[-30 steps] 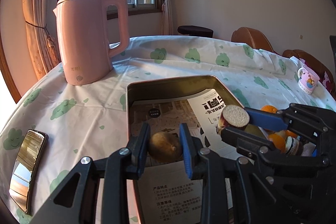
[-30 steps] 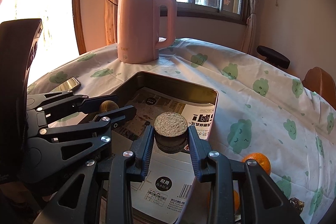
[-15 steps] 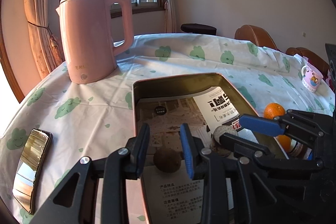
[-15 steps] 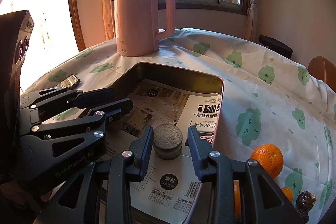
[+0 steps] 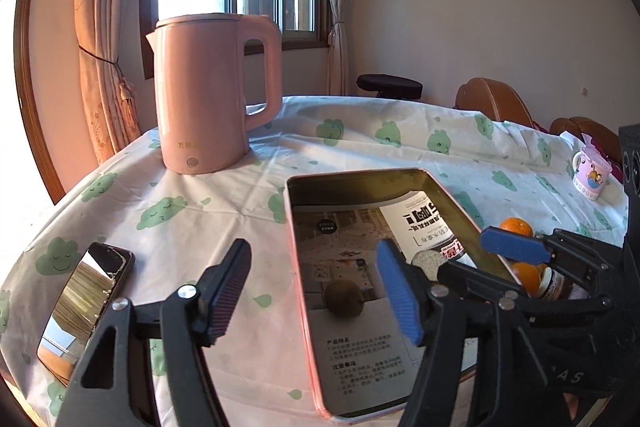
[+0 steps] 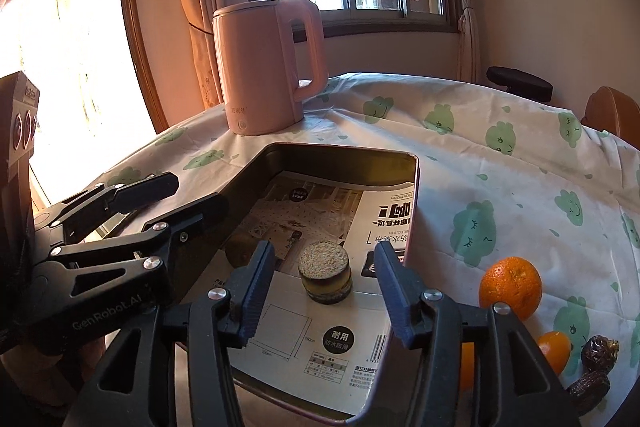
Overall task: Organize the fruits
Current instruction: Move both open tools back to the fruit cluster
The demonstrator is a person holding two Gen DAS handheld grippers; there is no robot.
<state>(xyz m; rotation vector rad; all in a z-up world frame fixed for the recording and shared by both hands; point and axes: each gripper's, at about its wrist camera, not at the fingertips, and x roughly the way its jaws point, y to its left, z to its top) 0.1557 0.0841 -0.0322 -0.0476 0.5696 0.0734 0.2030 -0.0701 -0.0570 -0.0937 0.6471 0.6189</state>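
A brown round fruit (image 5: 344, 299) lies on the paper inside the pink-rimmed tin tray (image 5: 352, 187). My left gripper (image 5: 314, 247) hovers over it with its jaws opening, and neither pad touches the fruit. A round layered piece with a grainy beige top (image 6: 325, 277) stands on the paper in the tray (image 6: 340, 159). My right gripper (image 6: 324, 249) straddles it, jaws opening, with gaps on both sides. On the cloth right of the tray lie an orange (image 6: 510, 287), a smaller orange (image 6: 554, 347) and two dates (image 6: 600, 347).
A tall pink kettle (image 5: 212, 99) stands behind the tray at the left. A phone (image 5: 84, 311) lies near the table's left edge. A pink mug (image 5: 592, 171) sits far right, with brown chairs (image 5: 492, 103) behind the round table.
Both grippers opened and let go. The brown fruit and the layered piece came down and now rest on the tray's paper. My left gripper drew back and rose a little.
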